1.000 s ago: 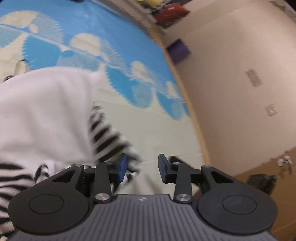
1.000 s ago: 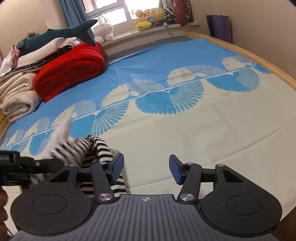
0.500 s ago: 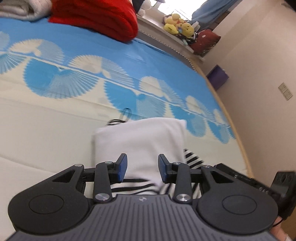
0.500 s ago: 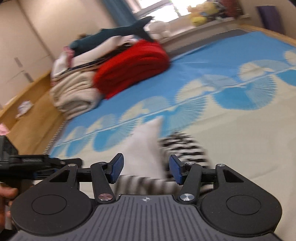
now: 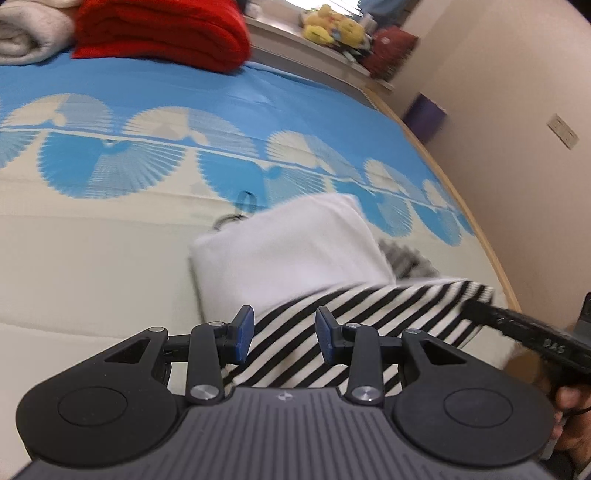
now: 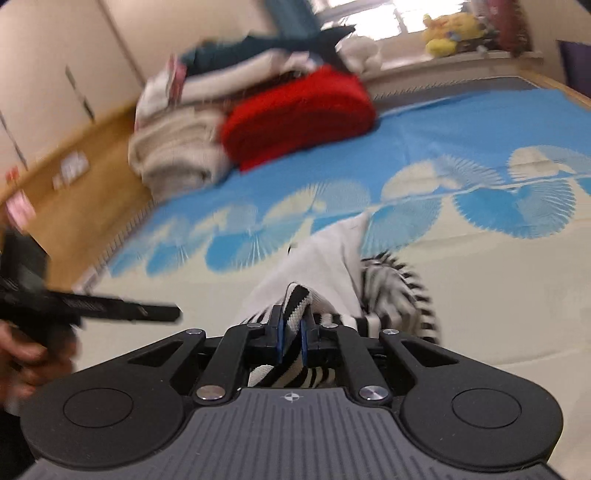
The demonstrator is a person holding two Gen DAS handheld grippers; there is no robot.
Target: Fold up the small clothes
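Observation:
A small garment [image 5: 295, 251], white on top with a black-and-white striped band, lies on the bed. My left gripper [image 5: 282, 330] is open just above the striped hem [image 5: 332, 317], holding nothing. My right gripper [image 6: 291, 338] is shut on a fold of the striped fabric [image 6: 295, 306], with the white part [image 6: 321, 258] stretching away beyond it. The right gripper's black finger also shows at the right edge of the left wrist view [image 5: 517, 325], at the striped corner.
The bed has a cream and blue fan-patterned cover [image 5: 110, 166]. A folded red blanket [image 6: 295, 114] and beige towels [image 6: 177, 155] are stacked at the far end. Plush toys [image 5: 332, 29] sit on the sill. The wooden bed edge [image 5: 480, 229] and wall lie right.
My right gripper has closed on the striped fabric; it was open before. My left gripper has stayed open and shifted over the striped hem.

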